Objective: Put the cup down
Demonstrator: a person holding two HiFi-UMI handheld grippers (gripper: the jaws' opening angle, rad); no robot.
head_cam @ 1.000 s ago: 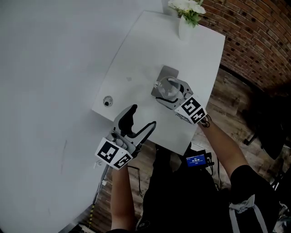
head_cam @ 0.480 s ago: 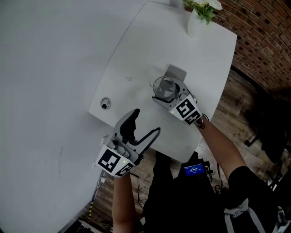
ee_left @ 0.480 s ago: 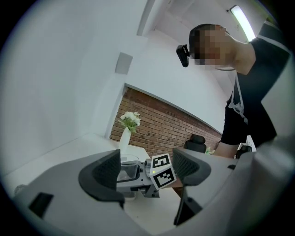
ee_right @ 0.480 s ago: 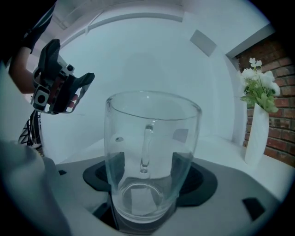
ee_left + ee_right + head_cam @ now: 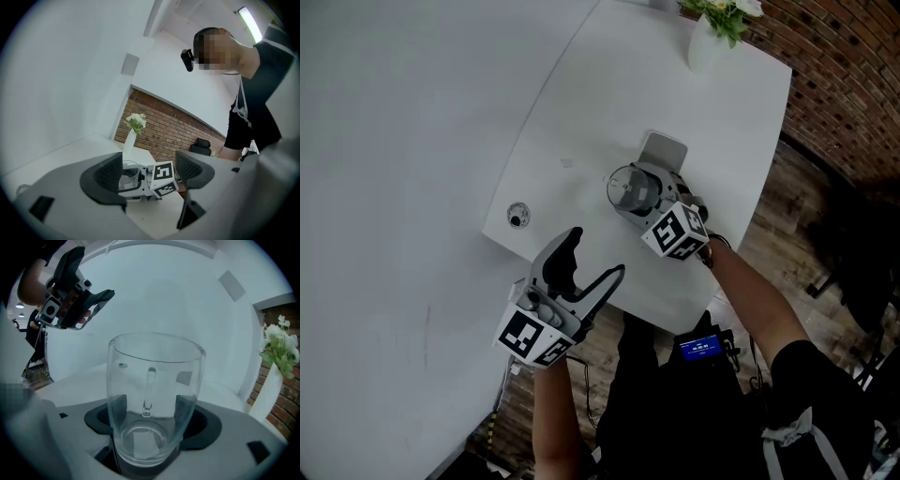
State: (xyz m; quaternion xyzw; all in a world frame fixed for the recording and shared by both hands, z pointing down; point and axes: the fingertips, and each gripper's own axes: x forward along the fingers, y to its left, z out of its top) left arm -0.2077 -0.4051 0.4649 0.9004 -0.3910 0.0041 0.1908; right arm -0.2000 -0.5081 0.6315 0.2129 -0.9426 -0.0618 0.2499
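Note:
A clear glass cup (image 5: 625, 187) with a handle sits between the jaws of my right gripper (image 5: 639, 197), which is shut on its lower part. In the right gripper view the cup (image 5: 150, 394) stands upright in the gripper (image 5: 150, 425), handle on the far side. It hangs over the white table (image 5: 581, 122), just beside a grey square mat (image 5: 666, 150); whether it touches the table I cannot tell. My left gripper (image 5: 593, 255) is open and empty at the table's near edge. In the left gripper view its jaws (image 5: 149, 171) frame the cup (image 5: 129, 172).
A white vase with flowers (image 5: 705, 45) stands at the table's far corner, also visible as the vase (image 5: 266, 394) in the right gripper view. A small round fitting (image 5: 518, 216) sits near the table's left edge. Wooden floor and a brick wall (image 5: 844, 66) lie to the right.
My right gripper has shifted slightly left and turned with the cup, away from the grey mat. The left gripper has stayed open in about the same place.

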